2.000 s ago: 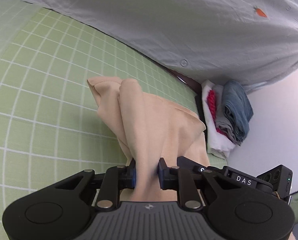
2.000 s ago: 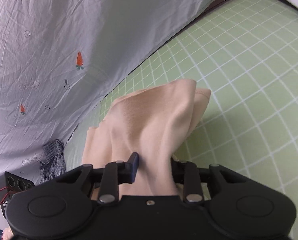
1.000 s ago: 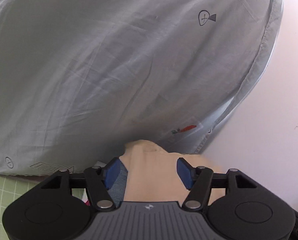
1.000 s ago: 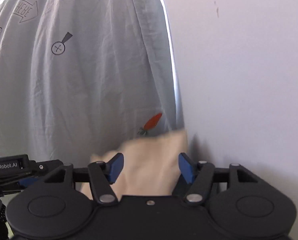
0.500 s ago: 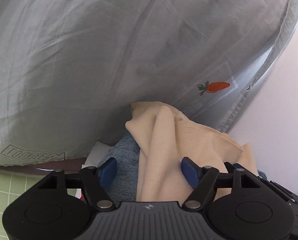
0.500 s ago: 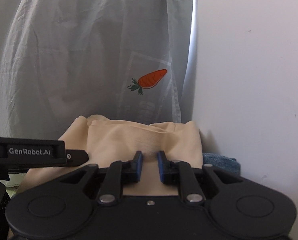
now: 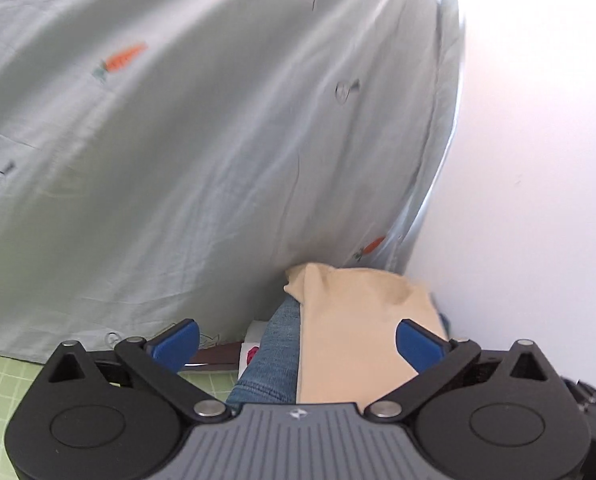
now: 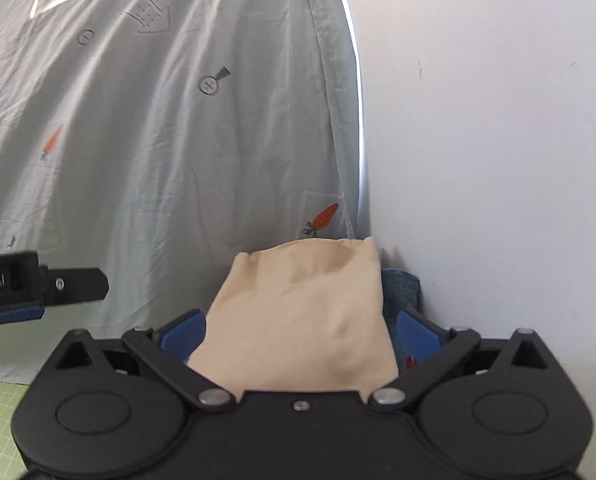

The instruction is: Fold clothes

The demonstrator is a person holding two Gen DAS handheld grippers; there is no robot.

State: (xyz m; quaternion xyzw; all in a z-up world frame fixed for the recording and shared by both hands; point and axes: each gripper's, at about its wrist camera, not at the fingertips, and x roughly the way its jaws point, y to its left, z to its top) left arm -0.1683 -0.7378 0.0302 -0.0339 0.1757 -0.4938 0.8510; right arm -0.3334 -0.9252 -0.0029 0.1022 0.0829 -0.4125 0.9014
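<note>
A folded beige garment (image 7: 357, 328) lies on top of a stack of folded clothes, over folded blue jeans (image 7: 276, 356), in the corner by the wall. It also shows in the right wrist view (image 8: 301, 320). My left gripper (image 7: 298, 344) is open, its blue pads wide apart on either side of the stack. My right gripper (image 8: 301, 332) is open too, its pads spread on both sides of the beige garment, not gripping it. Part of the left gripper's body (image 8: 38, 286) shows at the left of the right wrist view.
A grey sheet (image 7: 202, 152) with small carrot prints hangs behind the stack. A white wall (image 8: 497, 140) stands close on the right. The green checked table cover (image 7: 2, 376) shows at lower left. White and red clothes (image 7: 250, 350) lie lower in the stack.
Both grippers carried the beige garment from the table to the clothes stack. The right gripper, shut on the cloth half a second ago, has opened. The left opened wider.
</note>
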